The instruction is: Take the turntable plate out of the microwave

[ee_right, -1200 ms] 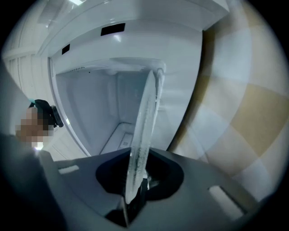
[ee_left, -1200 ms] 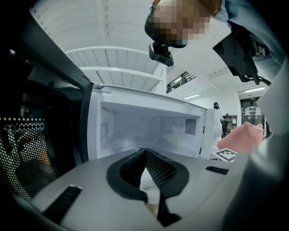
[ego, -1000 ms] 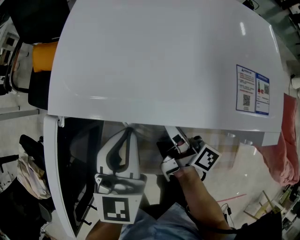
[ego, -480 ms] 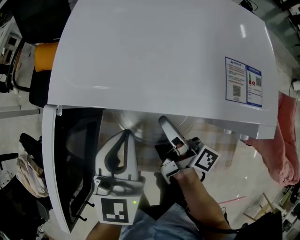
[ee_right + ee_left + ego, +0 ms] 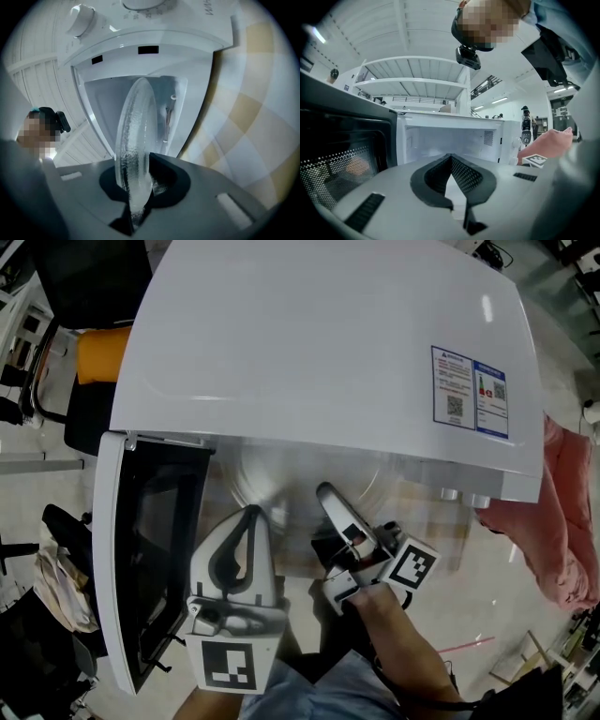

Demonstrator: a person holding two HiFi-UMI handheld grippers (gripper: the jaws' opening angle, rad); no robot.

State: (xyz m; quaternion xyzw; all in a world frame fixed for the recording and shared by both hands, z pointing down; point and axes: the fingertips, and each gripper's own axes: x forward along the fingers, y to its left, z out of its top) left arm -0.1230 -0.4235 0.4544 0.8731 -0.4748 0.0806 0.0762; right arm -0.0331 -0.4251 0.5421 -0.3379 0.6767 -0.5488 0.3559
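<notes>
- Since a second ago, your right tool (image 5: 327, 495) has drawn the turntable plate (image 5: 281, 482) farther out past the microwave's (image 5: 319, 352) front edge, and both tools sit slightly nearer you.
- Nearest you, your left tool (image 5: 249, 514) has its jaws pressed together on nothing and points toward the open cavity.
- Just to its right, your right tool pinches the clear glass plate by its rim, which runs between the pads.
- The plate's near part shows in front of the microwave's front edge; the rest is hidden under the white top.
- Farther left, the door (image 5: 141, 559) stands swung open at the microwave's left front corner.
</notes>
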